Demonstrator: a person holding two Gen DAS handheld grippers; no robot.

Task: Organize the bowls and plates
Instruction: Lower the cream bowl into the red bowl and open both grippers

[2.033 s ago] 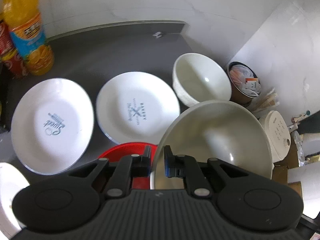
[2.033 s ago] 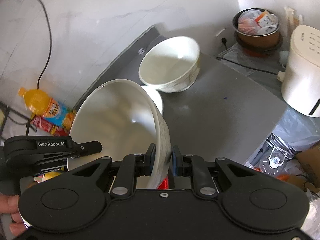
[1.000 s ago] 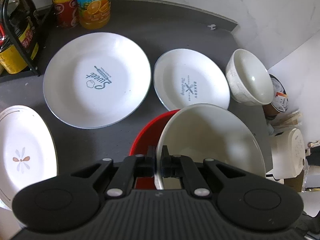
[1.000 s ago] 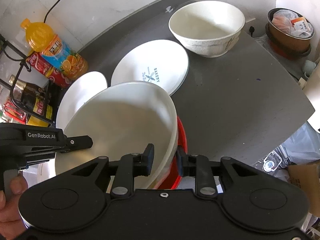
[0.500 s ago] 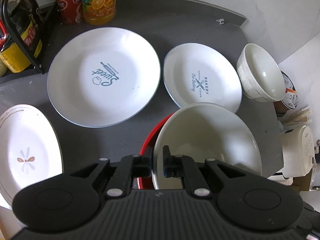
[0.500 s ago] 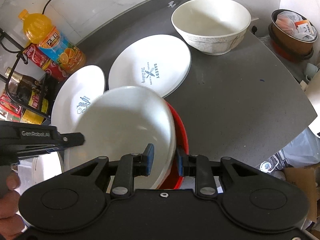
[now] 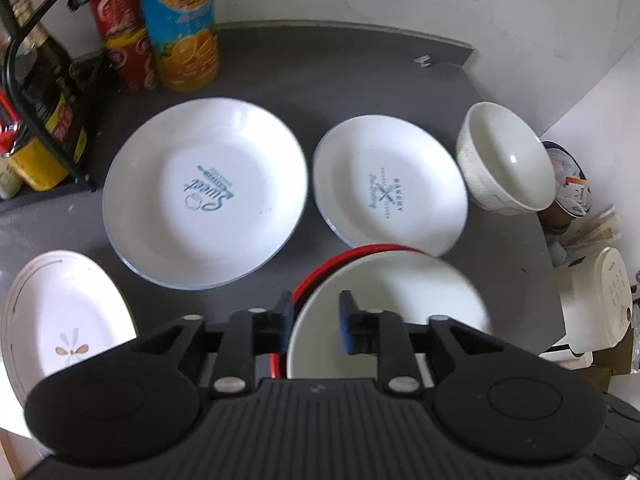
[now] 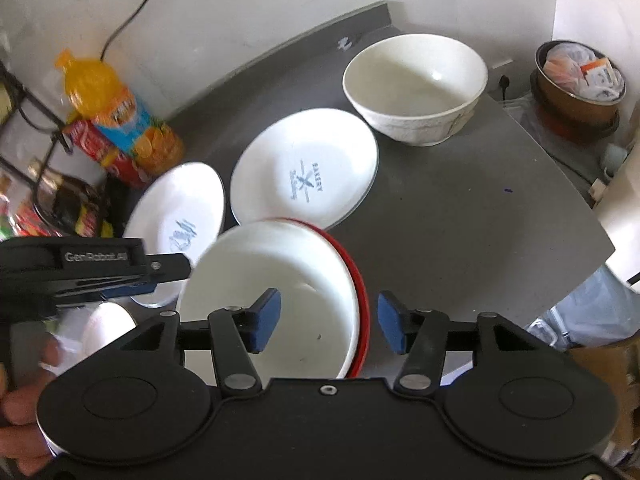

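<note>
A large white bowl (image 7: 392, 300) (image 8: 272, 272) sits nested in a red bowl (image 7: 332, 262) (image 8: 360, 280) on the grey counter (image 8: 460, 216). My left gripper (image 7: 316, 320) straddles the white bowl's near-left rim. Its jaws are opening and the pads stand off the rim. My right gripper (image 8: 328, 316) straddles the right rims of both bowls. Its jaws are also opening, wide, with a gap on each side. A smaller cream bowl (image 7: 504, 160) (image 8: 416, 88) stands at the back right. A "Bakery" plate (image 7: 390, 186) (image 8: 304, 168) and a bigger "Sweet" plate (image 7: 204, 192) (image 8: 180, 220) lie behind the bowls.
A flower-patterned plate (image 7: 60, 320) lies at the near left. An orange juice bottle (image 7: 180, 20), a red bottle (image 7: 124, 28) and a black wire rack (image 7: 40, 92) stand at the back left. A white appliance (image 7: 600, 300) and a waste bin (image 8: 580, 76) sit beyond the counter's right edge.
The white bowl, held tilted by both grippers, came down into the red bowl and now lies level in it. Both grippers' jaws have come apart off its rim.
</note>
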